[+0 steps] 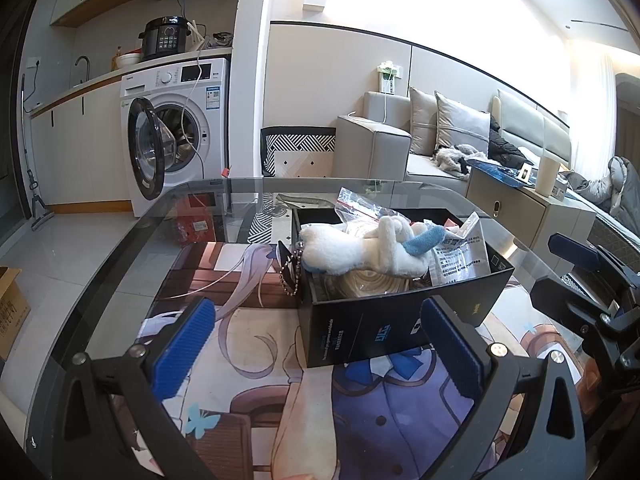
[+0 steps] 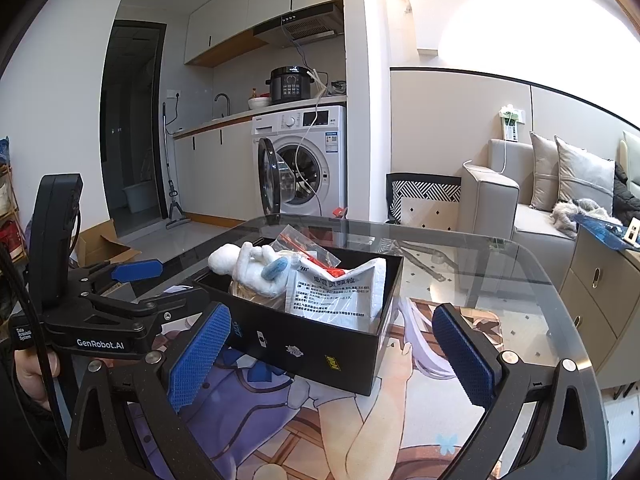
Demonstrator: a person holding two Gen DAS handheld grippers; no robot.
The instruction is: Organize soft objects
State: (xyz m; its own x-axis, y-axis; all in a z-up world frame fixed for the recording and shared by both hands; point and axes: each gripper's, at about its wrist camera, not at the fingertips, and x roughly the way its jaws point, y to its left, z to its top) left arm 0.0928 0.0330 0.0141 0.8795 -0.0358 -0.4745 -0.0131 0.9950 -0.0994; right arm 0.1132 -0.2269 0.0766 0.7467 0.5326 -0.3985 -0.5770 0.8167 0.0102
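Observation:
A black open box stands on the printed mat on the glass table; it also shows in the right wrist view. Inside lie a white plush toy with a blue part, a white printed pouch and a clear zip bag. The plush's bead chain hangs over the box's left wall. My left gripper is open and empty just in front of the box. My right gripper is open and empty, near the box's front.
The glass table carries an anime-print mat. A washing machine with its door open stands behind. A sofa and a beige cabinet are to the right. A cardboard box sits on the floor at left.

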